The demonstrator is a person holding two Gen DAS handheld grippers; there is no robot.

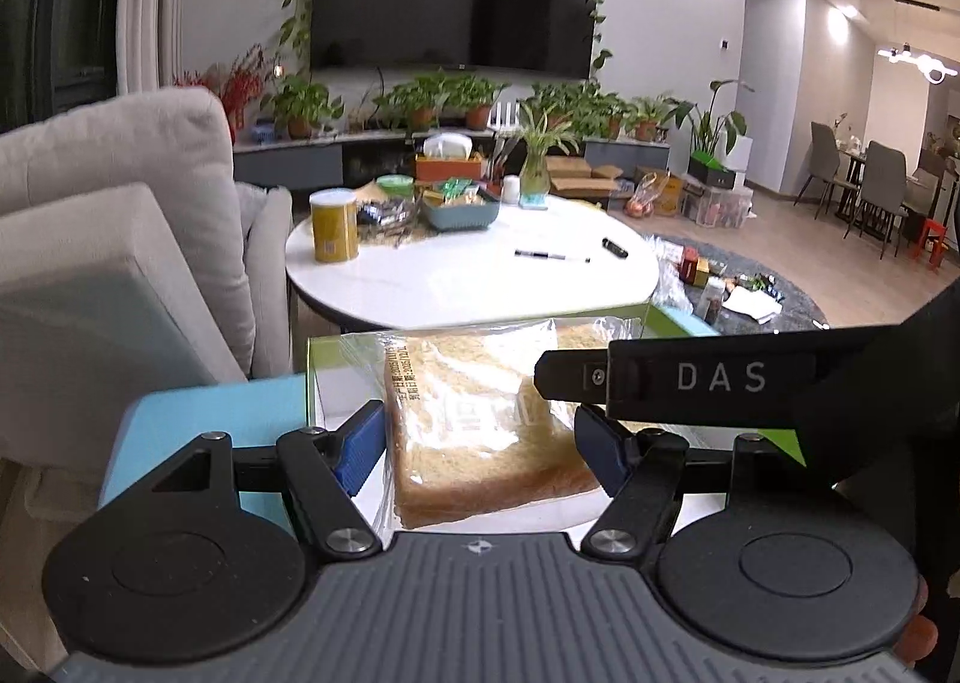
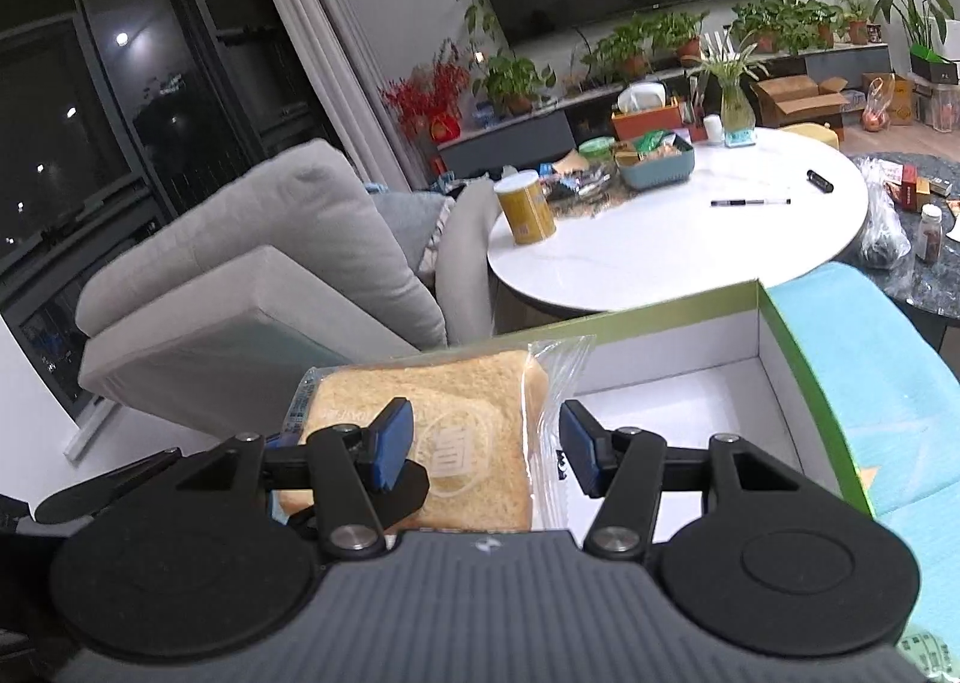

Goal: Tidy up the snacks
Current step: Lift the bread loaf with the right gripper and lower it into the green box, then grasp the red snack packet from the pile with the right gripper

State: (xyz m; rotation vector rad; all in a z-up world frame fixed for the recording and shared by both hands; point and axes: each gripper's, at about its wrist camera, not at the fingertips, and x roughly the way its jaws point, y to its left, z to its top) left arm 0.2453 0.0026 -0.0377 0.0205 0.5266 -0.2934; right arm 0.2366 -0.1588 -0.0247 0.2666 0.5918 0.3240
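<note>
Square, porous bread slice (image 1: 486, 431) in crinkly clear wrapper

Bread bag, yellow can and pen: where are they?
bread bag (image 2: 456, 401): right wrist view, middle of the slice.
yellow can (image 1: 333, 227): left wrist view, its side.
pen (image 1: 549, 256): left wrist view, middle of the barrel.

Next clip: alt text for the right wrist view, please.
The right gripper straddles a wrapped slice of bread at the near-left corner of an open white box with green edges. Behind stand a grey sofa and a round white table with a yellow canister.
</note>
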